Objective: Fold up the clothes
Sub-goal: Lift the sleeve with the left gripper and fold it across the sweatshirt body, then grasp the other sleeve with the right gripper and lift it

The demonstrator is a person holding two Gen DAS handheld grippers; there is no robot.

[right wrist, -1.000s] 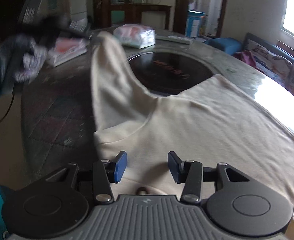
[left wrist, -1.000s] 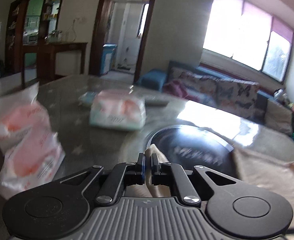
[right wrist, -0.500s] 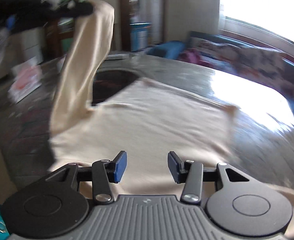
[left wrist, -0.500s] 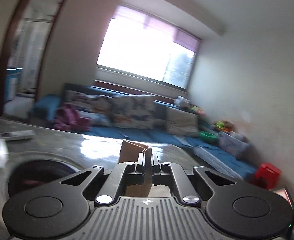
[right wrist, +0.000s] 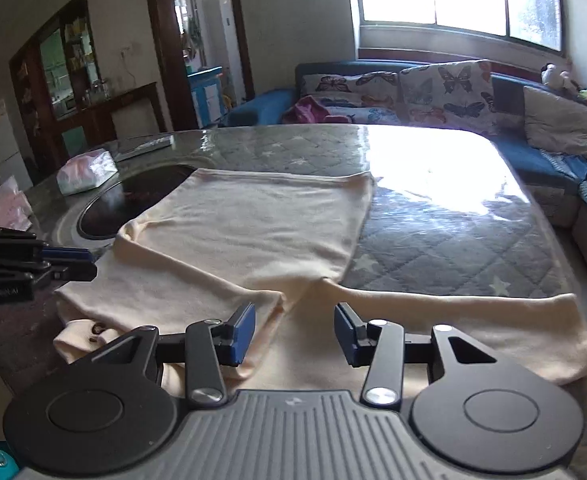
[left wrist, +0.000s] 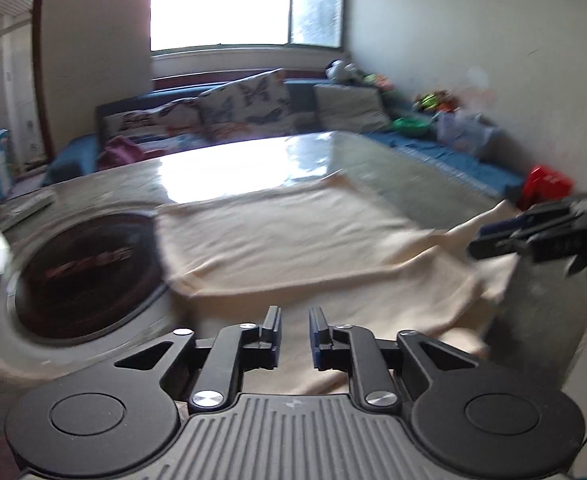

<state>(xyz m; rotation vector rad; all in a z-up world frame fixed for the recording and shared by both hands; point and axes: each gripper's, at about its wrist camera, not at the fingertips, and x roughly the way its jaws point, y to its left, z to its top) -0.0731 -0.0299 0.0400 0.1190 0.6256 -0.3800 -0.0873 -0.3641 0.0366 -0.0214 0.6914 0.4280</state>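
A cream shirt [right wrist: 253,232] lies on the table, with its left side folded over onto the body; it also shows in the left wrist view [left wrist: 293,240]. One sleeve [right wrist: 473,332] stretches out to the right near the front edge. My left gripper [left wrist: 295,334] hovers just above the shirt's near part, jaws a little apart and empty; it shows at the left edge of the right wrist view [right wrist: 73,262]. My right gripper [right wrist: 295,334] is open and empty above the shirt's near edge; it shows at the right of the left wrist view [left wrist: 505,236].
The table [right wrist: 433,208] has a quilted grey cover under glass and a dark round inset [right wrist: 133,200]. A tissue pack [right wrist: 87,172] and a pink bag [right wrist: 7,204] lie at the left. A blue sofa [right wrist: 433,92] runs behind.
My left gripper carried the shirt's side over, came down and let go of it; its jaws have parted. The lifted cloth now lies folded on the shirt. My right gripper stayed open.
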